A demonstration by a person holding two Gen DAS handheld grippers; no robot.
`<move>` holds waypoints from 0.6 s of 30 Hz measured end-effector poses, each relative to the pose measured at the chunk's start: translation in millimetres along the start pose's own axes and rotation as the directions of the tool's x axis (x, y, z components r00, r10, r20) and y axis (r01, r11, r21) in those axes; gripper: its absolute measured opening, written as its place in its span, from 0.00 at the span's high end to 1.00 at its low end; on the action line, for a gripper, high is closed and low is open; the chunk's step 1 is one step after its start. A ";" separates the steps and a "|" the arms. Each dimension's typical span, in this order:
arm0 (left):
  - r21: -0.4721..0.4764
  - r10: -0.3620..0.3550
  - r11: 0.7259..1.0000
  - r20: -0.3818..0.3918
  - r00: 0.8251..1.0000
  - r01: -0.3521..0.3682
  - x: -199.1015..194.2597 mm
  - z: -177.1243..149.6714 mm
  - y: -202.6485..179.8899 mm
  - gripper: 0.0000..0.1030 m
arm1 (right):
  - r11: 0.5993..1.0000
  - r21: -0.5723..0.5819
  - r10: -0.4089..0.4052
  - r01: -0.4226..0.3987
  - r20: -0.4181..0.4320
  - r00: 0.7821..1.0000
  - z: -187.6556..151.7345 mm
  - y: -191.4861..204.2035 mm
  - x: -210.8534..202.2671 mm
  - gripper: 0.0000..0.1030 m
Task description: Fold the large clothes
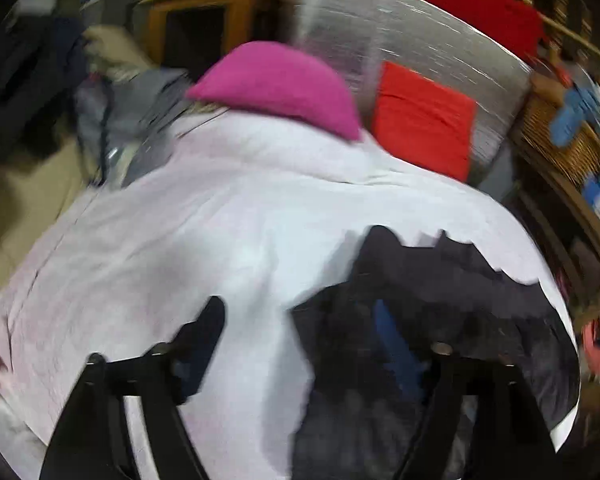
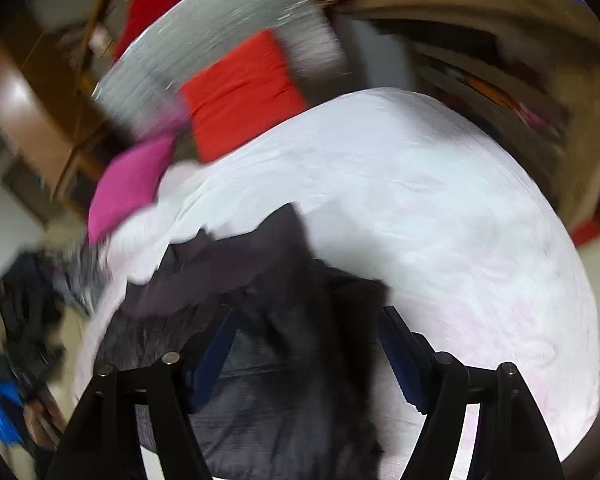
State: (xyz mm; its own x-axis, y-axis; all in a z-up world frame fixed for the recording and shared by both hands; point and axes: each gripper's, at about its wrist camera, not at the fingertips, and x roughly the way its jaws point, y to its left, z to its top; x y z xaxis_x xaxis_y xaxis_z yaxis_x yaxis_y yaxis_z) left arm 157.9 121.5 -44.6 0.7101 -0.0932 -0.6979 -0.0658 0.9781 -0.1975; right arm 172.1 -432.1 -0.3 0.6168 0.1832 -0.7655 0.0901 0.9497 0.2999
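- Left wrist view: left gripper (image 1: 320, 344) spread open over white bedsheet (image 1: 220, 220); dark garment (image 1: 440, 300) lies fwd-right, around the right finger, nothing pinched. Pink cushion (image 1: 284, 84) & red cushion (image 1: 424, 120) well beyond, not in the way.
- Right wrist view: right gripper (image 2: 308, 344) open too, dark garment (image 2: 292, 320) bunched between its fingers, long axis running fwd-left; looks the nearer claw. Blurry.

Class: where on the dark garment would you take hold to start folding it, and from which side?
Probably grip the dark garment at its far edge, where the hem lies bunched and raised on the white sheet. Come from the near side, jaws open, reaching forward over the cloth.
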 end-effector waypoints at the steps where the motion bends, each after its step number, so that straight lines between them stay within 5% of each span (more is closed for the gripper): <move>1: 0.066 -0.005 0.998 0.004 1.000 0.005 2.7 -1.4 -16.1 0.19 | 0.998 -0.042 -0.039 0.038 -0.014 0.999 2.9 9.5 11.1 0.26; 6: 0.189 0.006 0.982 -0.119 0.993 0.016 52.6 -28.1 -55.9 0.19 | 0.993 -0.051 -0.109 0.103 -0.129 0.986 -9.8 -0.2 63.8 0.31; 7: 0.197 0.020 0.980 -0.137 0.990 0.007 62.2 -34.0 -58.7 0.19 | 0.995 -0.058 -0.093 0.085 -0.156 0.983 -13.9 -1.5 70.2 0.66; 8: 0.210 0.042 0.978 -0.155 0.987 -0.008 71.6 -39.5 -60.8 0.19 | 0.993 -0.071 -0.105 0.094 -0.178 0.978 -18.4 0.0 75.2 0.84; 11: 0.229 0.129 0.970 -0.196 0.972 -0.082 94.7 -50.6 -58.8 0.22 | 0.991 -0.043 -0.130 0.124 -0.181 0.975 -18.6 -12.1 80.0 0.88; 14: 0.080 0.057 0.996 -0.270 0.961 -0.036 106.3 -53.8 -30.6 0.22 | 0.993 0.002 -0.118 0.121 -0.189 0.975 -19.4 -20.8 80.3 0.87; 18: 0.120 0.066 0.992 -0.190 0.980 -0.044 84.2 -38.2 -26.6 0.22 | 0.997 -0.014 -0.079 0.078 -0.156 0.985 -14.3 -19.0 64.2 0.81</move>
State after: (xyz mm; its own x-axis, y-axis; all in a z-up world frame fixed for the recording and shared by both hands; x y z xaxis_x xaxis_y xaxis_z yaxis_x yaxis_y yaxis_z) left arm 192.7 80.5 -124.4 0.5580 -0.0620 -0.8275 -0.0118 0.9965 -0.0826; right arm 198.8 -434.7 -63.3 0.4784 0.1448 -0.8661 0.1271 0.9645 0.2315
